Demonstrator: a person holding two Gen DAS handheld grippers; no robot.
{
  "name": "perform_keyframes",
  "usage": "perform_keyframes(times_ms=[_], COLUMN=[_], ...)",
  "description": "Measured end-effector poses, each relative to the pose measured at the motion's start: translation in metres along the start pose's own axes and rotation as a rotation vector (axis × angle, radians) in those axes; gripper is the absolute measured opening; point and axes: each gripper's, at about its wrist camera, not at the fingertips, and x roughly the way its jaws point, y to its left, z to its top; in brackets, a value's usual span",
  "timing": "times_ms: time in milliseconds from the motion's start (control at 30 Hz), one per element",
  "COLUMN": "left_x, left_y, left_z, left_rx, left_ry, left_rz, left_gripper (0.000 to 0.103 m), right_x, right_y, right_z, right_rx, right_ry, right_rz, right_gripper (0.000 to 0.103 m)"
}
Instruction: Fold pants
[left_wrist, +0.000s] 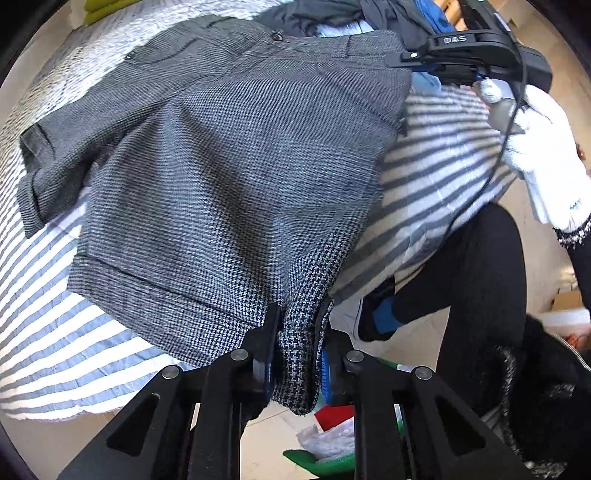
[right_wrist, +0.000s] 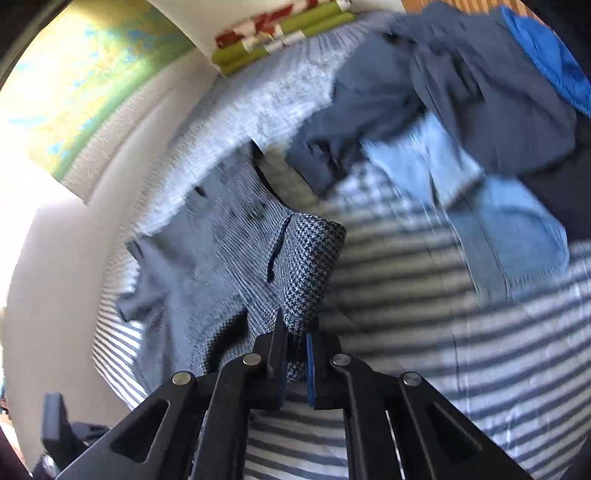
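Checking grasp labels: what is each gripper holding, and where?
Both hold the shorts: left gripper on a hem corner, right gripper on a waistband corner.

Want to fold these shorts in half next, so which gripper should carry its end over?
Probably left: the left gripper is shut on the houndstooth shorts at the hem corner; the right gripper pins the waistband.

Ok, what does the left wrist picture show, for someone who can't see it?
The left gripper pinches the hem of grey houndstooth woven shorts spread on a blue-and-white striped bedsheet. The right gripper, held in a white-gloved hand, grips the waistband.
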Motion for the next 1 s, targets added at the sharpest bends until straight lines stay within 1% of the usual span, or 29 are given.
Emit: perform_keyframes(times_ms=[33,67,100,133,167,200,233,267,300,367,400,467,500,533,600,633,667,700,733,767,800,867,933,1000], left_x=[0.000,0.003,-0.003,-0.011,-0.019,-0.030,-0.041,-0.053,-0.064,-0.085,-0.096,-0.114,-0.121,-0.127,-0.136,-0.133,-0.133,-0.131,-0.124,-0.114,-0.111,-0.096,-0.082,-0.058], left_y=[-0.004,-0.006,-0.007,-0.004,0.006,0.015,0.023,0.038,0.055,0.085,0.106,0.154,0.175,0.206,0.250,0.269,0.290,0.309,0.325,0.334,0.349,0.370,0.374,0.380], left_z=[-0.003,0.006,0.004,0.003,0.002,0.001,-0.003,-0.003,-0.003,-0.006,-0.001,0.009,0.011,0.014,0.033,0.050,0.061,0.069,0.079,0.089,0.096,0.109,0.111,0.115], left_rx=[-0.004,-0.009,-0.016,-0.031,-0.049,-0.068,-0.092,-0.123,-0.160,-0.235,-0.282,-0.391,-0.436,-0.476,-0.540,-0.587,-0.621,-0.654,-0.679,-0.696,-0.721,-0.757,-0.780,-0.786], left_ry=[0.012,0.019,0.012,-0.002,-0.010,-0.028,-0.055,-0.081,-0.108,-0.162,-0.193,-0.256,-0.284,-0.311,-0.355,-0.369,-0.378,-0.383,-0.384,-0.384,-0.388,-0.393,-0.396,-0.388], left_rz=[-0.018,-0.046,-0.066,-0.083,-0.105,-0.126,-0.131,-0.123,-0.105,-0.069,-0.050,-0.036,-0.033,-0.024,0.011,-0.004,-0.025,-0.026,-0.008,0.007,0.002,-0.033,-0.062,-0.060], left_gripper=[0.019,0.022,0.026,0.034,0.044,0.047,0.049,0.049,0.049,0.049,0.049,0.050,0.050,0.050,0.051,0.054,0.055,0.055,0.055,0.055,0.056,0.058,0.063,0.067], right_x=[0.009,0.015,0.017,0.016,0.013,0.006,-0.004,-0.012,-0.020,-0.036,-0.041,-0.046,-0.046,-0.046,-0.032,-0.024,-0.013,0.001,0.015,0.029,0.045,0.077,0.112,0.140], right_y=[-0.004,-0.008,-0.012,-0.016,-0.018,-0.019,-0.017,-0.016,-0.011,-0.001,0.007,0.027,0.037,0.046,0.072,0.084,0.093,0.102,0.112,0.116,0.118,0.124,0.129,0.128], right_z=[-0.001,-0.002,-0.002,-0.001,0.000,0.004,0.007,0.010,0.015,0.030,0.040,0.059,0.069,0.080,0.105,0.119,0.133,0.149,0.162,0.177,0.192,0.212,0.230,0.241], right_rx=[0.006,0.019,0.039,0.052,0.053,0.039,0.009,-0.017,-0.031,-0.072,-0.100,-0.157,-0.182,-0.207,-0.262,-0.283,-0.297,-0.304,-0.296,-0.278,-0.263,-0.258,-0.272,-0.256], right_ry=[0.024,0.039,0.043,0.041,0.029,0.005,-0.025,-0.045,-0.064,-0.102,-0.116,-0.137,-0.140,-0.140,-0.130,-0.120,-0.107,-0.086,-0.076,-0.069,-0.058,-0.041,-0.010,0.022], right_rz=[-0.012,-0.022,-0.029,-0.026,-0.036,-0.073,-0.116,-0.141,-0.155,-0.157,-0.155,-0.137,-0.124,-0.104,-0.070,-0.057,-0.044,-0.030,-0.021,-0.003,0.012,-0.008,-0.046,-0.067], right_gripper=[0.011,0.012,0.012,0.014,0.017,0.018,0.020,0.024,0.026,0.030,0.031,0.040,0.042,0.044,0.047,0.049,0.050,0.050,0.050,0.050,0.050,0.050,0.050,0.050])
